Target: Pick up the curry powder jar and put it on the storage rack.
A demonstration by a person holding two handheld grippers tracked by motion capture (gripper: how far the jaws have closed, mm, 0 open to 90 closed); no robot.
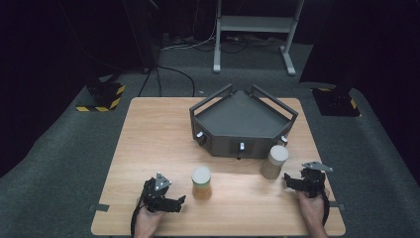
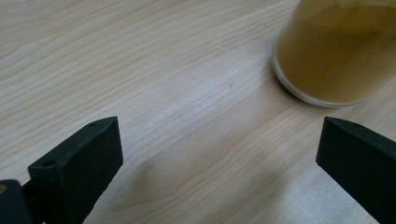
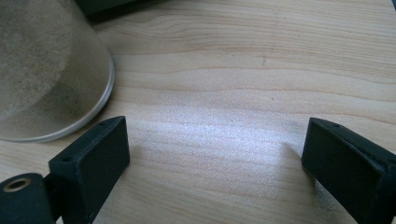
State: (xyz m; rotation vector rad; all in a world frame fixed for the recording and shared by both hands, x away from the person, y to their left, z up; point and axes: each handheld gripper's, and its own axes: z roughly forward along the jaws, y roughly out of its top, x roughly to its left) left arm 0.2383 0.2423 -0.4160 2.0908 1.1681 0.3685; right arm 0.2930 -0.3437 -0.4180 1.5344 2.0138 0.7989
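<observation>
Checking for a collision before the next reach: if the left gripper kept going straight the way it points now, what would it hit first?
Probably the amber jar. The left gripper is open and aims right along the table; the jar sits off-centre ahead, so it might only graze.

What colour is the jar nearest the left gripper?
Amber-brown contents with a pale lid; best seen in the high view.

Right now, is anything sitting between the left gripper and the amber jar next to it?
Nothing visible. The left gripper rests on the table, jaws open toward the amber jar, with bare wood between them. In the left gripper view the jar stands ahead, off to one side, untouched.
</observation>
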